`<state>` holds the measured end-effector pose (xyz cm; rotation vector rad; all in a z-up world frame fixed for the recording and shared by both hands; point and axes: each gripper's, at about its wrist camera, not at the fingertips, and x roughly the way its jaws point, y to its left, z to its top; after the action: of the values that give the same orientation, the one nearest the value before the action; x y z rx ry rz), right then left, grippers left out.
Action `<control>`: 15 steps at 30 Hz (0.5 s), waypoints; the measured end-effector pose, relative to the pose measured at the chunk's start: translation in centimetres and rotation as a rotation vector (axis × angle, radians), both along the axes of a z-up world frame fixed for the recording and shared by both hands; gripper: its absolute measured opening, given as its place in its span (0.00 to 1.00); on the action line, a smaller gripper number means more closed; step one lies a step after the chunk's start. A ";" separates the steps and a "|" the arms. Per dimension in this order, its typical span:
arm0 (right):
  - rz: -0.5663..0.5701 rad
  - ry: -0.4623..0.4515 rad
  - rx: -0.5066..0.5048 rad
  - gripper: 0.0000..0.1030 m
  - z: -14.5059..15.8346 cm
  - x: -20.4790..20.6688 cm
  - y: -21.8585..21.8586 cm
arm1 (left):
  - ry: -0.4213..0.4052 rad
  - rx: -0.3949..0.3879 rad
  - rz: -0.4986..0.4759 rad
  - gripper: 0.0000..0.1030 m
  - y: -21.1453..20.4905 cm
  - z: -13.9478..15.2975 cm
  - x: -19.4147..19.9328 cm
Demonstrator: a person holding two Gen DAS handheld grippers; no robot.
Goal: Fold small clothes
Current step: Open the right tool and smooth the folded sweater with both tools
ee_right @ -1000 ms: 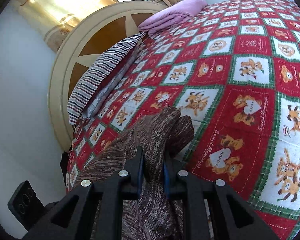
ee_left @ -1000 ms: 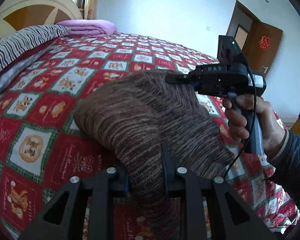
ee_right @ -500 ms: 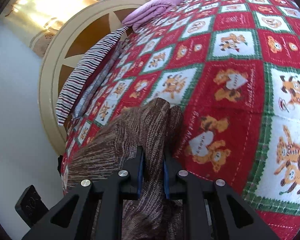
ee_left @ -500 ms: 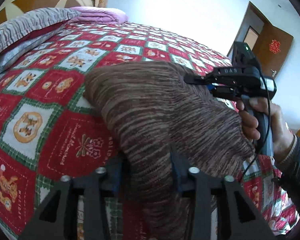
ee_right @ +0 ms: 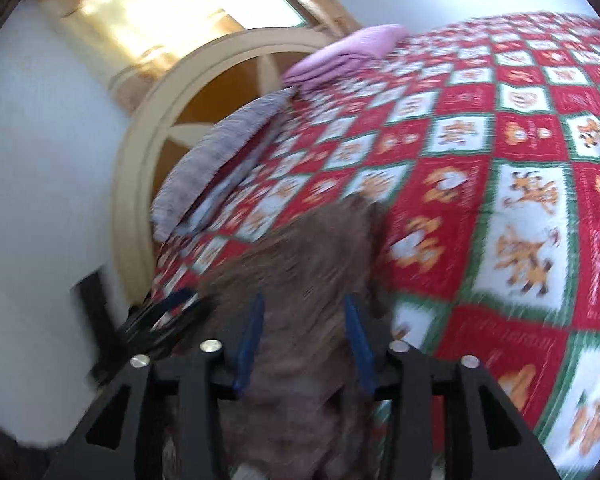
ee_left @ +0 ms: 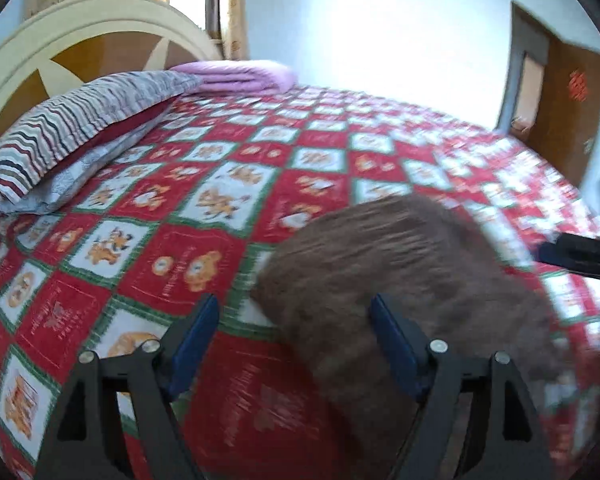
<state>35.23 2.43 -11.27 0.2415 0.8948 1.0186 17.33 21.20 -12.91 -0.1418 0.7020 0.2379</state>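
Observation:
A brown knit garment (ee_left: 400, 272) lies in a heap on the red, white and green checked bedspread (ee_left: 204, 248). My left gripper (ee_left: 294, 304) hovers over its near left edge. Its jaws are opening and stand wide apart, the right pad over the knit, the left pad over bare bedspread, neither pressing. In the right wrist view the garment (ee_right: 312, 264) runs up between the blue pads of my right gripper (ee_right: 304, 316). Those jaws are opening too, and the cloth lies loose between them. Each gripper shows blurred at the other view's edge: right gripper (ee_left: 580, 254), left gripper (ee_right: 168, 312).
A striped pillow (ee_left: 72, 128) and a folded pink blanket (ee_left: 236, 76) lie at the head of the bed by the cream and brown headboard (ee_left: 80, 36). A brown door (ee_left: 560, 108) stands at the far right. Bedspread stretches wide beyond the garment.
Both grippers were shut on the raised brown garment. Both jaws have now spread and let it go, and the garment has sunk onto the bedspread. Both views have swung and blurred.

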 end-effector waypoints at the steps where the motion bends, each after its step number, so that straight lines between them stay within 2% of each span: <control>1: 0.030 -0.007 -0.007 0.47 -0.2 -0.9 0.2 | 0.009 0.015 0.018 0.80 0.3 -0.6 0.4; 3: 0.074 -0.015 -0.047 0.47 -1.2 -2.4 0.9 | 0.045 0.008 0.032 0.85 0.9 -1.7 1.1; 5: 0.026 0.012 -0.138 0.47 -3.4 -2.4 1.0 | 0.063 -0.030 0.029 0.90 1.5 -2.0 1.1; 7: 0.026 0.056 -0.096 0.47 -4.5 -2.3 0.6 | 0.079 -0.012 0.052 0.99 1.6 -2.2 1.4; 8: 0.017 0.056 -0.086 0.47 -4.7 -2.3 0.4 | 0.098 -0.017 0.055 1.00 1.6 -2.5 1.6; 12: -0.005 0.003 -0.122 0.47 -4.9 -3.2 0.9 | 0.136 -0.089 0.044 1.00 2.2 -3.1 2.2; 15: -0.044 0.001 -0.143 0.47 -4.1 -4.3 0.5 | 0.120 -0.086 0.067 0.99 1.6 -2.1 0.5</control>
<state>30.90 2.91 -15.38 0.1404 0.9547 0.9091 17.81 22.81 -15.04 -0.2351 0.8278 0.2826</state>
